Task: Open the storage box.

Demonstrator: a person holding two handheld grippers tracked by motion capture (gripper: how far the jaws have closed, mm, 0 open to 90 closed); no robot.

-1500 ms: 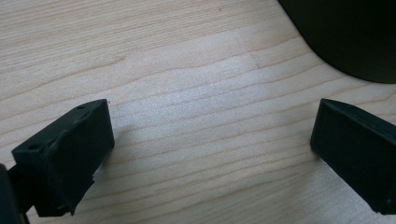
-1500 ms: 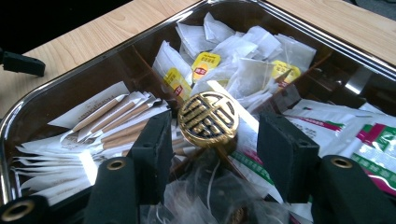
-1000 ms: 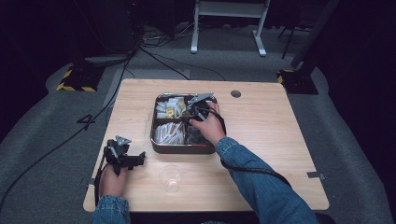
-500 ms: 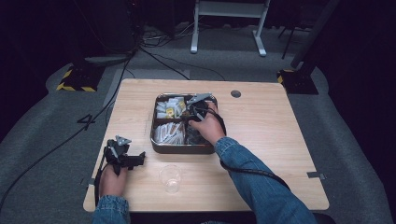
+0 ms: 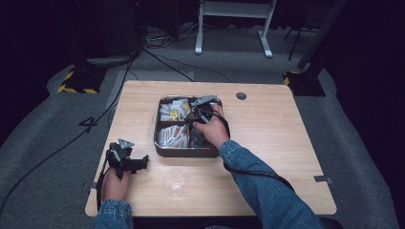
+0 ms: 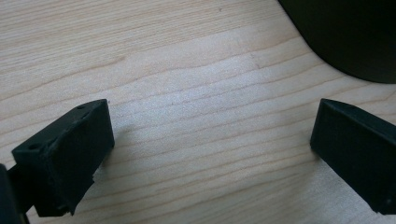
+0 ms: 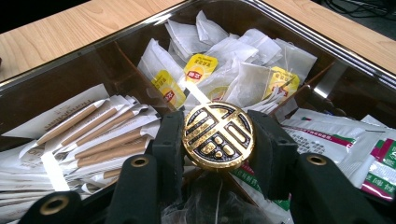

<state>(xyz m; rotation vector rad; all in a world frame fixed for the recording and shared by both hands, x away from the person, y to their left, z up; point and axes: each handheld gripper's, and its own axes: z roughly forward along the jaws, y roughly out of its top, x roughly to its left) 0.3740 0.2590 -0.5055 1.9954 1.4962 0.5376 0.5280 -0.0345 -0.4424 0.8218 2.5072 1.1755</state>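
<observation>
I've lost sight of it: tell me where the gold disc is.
In the right gripper view the gold disc sits pinched in the right gripper, above the tray, near the tea bags.

Clear plastic cup (image 5: 175,182) near tabletop (image 5: 286,143) front edge; tea bags (image 7: 243,70) far in tray, wrapped stir sticks (image 7: 93,135) left compartment.

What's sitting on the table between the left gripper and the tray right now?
In the high view, a clear plastic cup stands nearest that stretch, just right of the left gripper and below the tray; otherwise bare wood.
</observation>
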